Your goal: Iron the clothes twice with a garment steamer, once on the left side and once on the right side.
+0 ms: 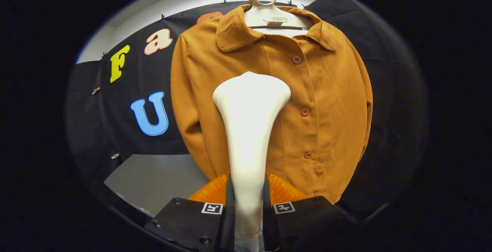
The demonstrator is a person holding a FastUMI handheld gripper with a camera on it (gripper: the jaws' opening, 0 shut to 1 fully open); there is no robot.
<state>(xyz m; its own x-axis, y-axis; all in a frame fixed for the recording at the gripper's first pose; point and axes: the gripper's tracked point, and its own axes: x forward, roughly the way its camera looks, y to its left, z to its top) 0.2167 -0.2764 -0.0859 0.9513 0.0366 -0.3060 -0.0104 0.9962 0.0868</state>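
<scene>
Your hand-held gripper is closed on the garment steamer; both fingers press on its narrow white handle, one on each side; the steamer rises straight ahead between the fingers and widens to a broad head. The head stands in front of the chest of the jacket, on the panel beside the row of buttons; you cannot tell whether it touches the cloth. The jacket is mustard-brown, buttoned, with its collar open; it hangs on a white hanger before the black booth wall. Below the jacket, beyond the fingers, a grey floor shows.
</scene>
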